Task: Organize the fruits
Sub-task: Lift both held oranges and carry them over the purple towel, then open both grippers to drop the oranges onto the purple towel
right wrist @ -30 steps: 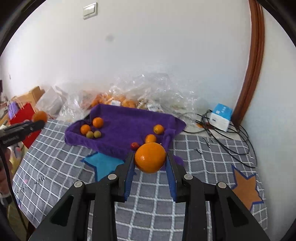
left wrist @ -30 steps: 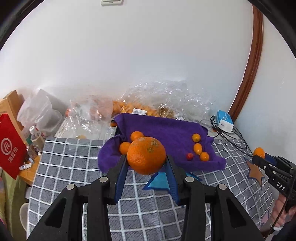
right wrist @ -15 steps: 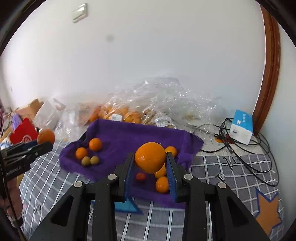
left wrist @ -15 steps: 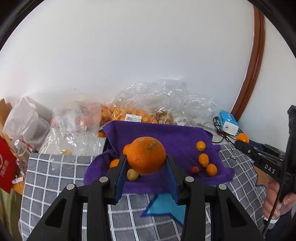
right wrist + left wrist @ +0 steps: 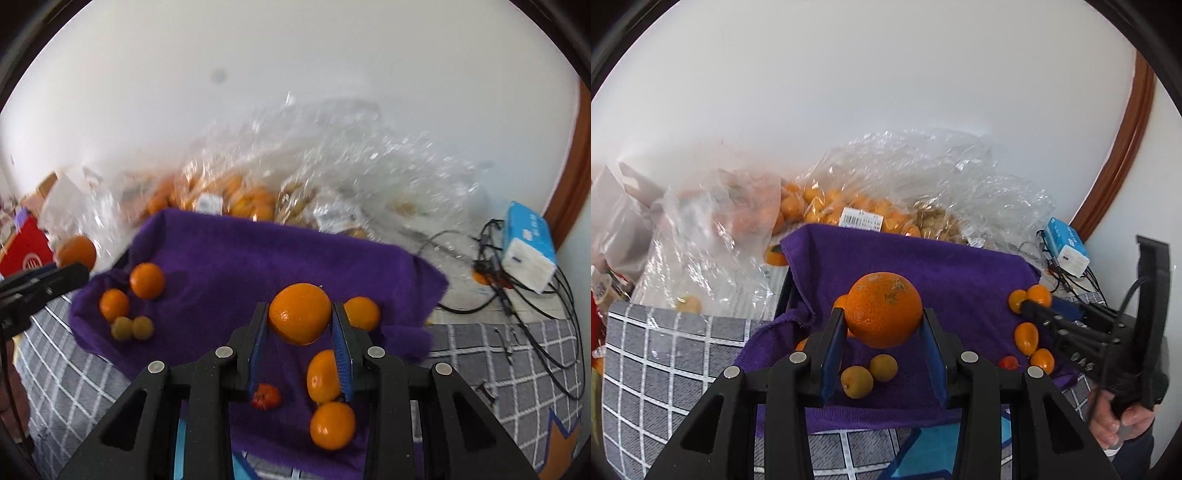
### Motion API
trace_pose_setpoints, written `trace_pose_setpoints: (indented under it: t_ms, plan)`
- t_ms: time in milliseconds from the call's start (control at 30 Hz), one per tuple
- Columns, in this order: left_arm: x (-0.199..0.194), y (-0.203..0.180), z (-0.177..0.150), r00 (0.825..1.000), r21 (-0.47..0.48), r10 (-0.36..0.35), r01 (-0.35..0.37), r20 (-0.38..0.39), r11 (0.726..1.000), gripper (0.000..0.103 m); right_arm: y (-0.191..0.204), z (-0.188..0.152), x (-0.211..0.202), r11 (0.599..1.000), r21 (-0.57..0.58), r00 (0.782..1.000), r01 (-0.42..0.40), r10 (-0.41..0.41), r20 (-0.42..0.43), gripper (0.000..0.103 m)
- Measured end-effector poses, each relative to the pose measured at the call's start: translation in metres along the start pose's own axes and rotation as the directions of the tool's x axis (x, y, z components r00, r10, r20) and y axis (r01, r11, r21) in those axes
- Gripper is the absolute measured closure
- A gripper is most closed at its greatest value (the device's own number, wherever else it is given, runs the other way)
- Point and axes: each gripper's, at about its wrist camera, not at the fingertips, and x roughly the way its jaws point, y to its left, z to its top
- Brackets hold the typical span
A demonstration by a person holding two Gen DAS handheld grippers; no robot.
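Note:
My left gripper (image 5: 884,328) is shut on a large orange (image 5: 884,308) and holds it above the left part of the purple cloth (image 5: 923,266). Two small yellow-green fruits (image 5: 868,374) lie on the cloth below it. My right gripper (image 5: 300,325) is shut on a smaller orange (image 5: 300,312) above the right part of the purple cloth (image 5: 236,258), over several small oranges (image 5: 330,424) and a red cherry tomato (image 5: 266,396). The right gripper also shows at the right of the left wrist view (image 5: 1030,306), and the left gripper at the left of the right wrist view (image 5: 70,273).
Clear plastic bags of fruit (image 5: 849,210) lie behind the cloth against the white wall. A blue-and-white box (image 5: 530,245) with black cables (image 5: 517,295) sits at the right. The grey checked tablecloth (image 5: 665,354) surrounds the purple cloth. A red bag (image 5: 26,247) stands far left.
Both grippers have moved forward with their oranges, from over the checked tablecloth to over the purple cloth. Both stay shut on their fruit.

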Motion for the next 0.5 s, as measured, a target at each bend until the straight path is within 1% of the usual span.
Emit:
trace_pose_setpoints:
  t_ms: [100,267,400,500]
  plan:
    - [0.009,0.002,0.001,1.000,-0.008,-0.007,0.007,-0.016,1.000,0.065,0.006,-0.001,0.016,1.000,-0.028,0.999,0.014,-0.014,-0.028,0.070]
    - [0.019,-0.001,0.000,0.999,-0.002,-0.015,0.015,-0.031,1.000,0.065,0.012,-0.007,0.029,0.998,-0.065,0.998,0.016,-0.019,-0.054,0.070]
    - [0.027,-0.002,-0.001,0.998,-0.010,-0.023,0.023,-0.053,1.000,0.065,0.011,-0.010,0.036,0.998,-0.057,0.997,0.006,-0.011,-0.075,0.070]
    - [0.034,-0.004,-0.003,0.997,-0.005,-0.035,0.035,-0.076,0.999,0.065,0.010,-0.014,0.041,0.998,-0.058,0.996,0.014,-0.019,-0.081,0.070]
